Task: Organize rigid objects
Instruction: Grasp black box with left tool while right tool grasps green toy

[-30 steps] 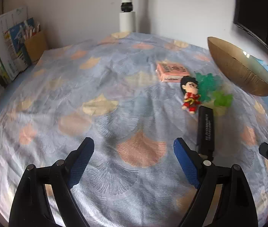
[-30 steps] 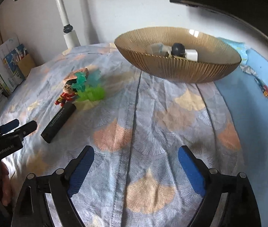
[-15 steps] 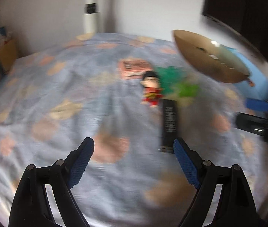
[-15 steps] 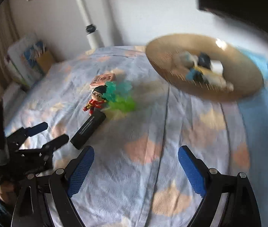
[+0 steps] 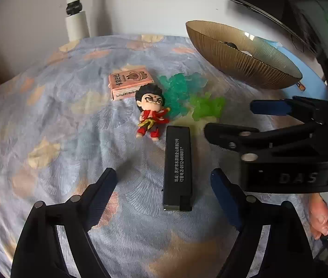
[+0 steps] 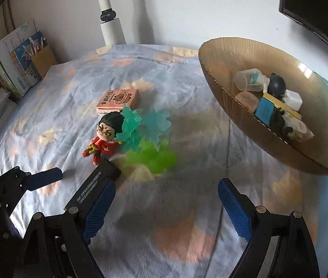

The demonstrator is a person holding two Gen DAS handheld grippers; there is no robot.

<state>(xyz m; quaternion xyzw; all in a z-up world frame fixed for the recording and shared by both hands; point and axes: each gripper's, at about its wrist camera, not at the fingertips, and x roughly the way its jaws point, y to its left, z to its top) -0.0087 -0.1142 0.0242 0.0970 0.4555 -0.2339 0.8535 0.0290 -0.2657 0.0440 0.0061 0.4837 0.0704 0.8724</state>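
You're closing your left claw around the black box (untouched yet); right claw spread; the bowl is filling, the figurine beside the box is waiting.

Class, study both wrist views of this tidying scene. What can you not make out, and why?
- Bowl contents, left wrist view: the near wall hides nearly all.
- Black bar, right wrist view: its near end is hidden behind the right gripper's finger.
- Dark items low in the bowl, right wrist view: too blurred to identify.
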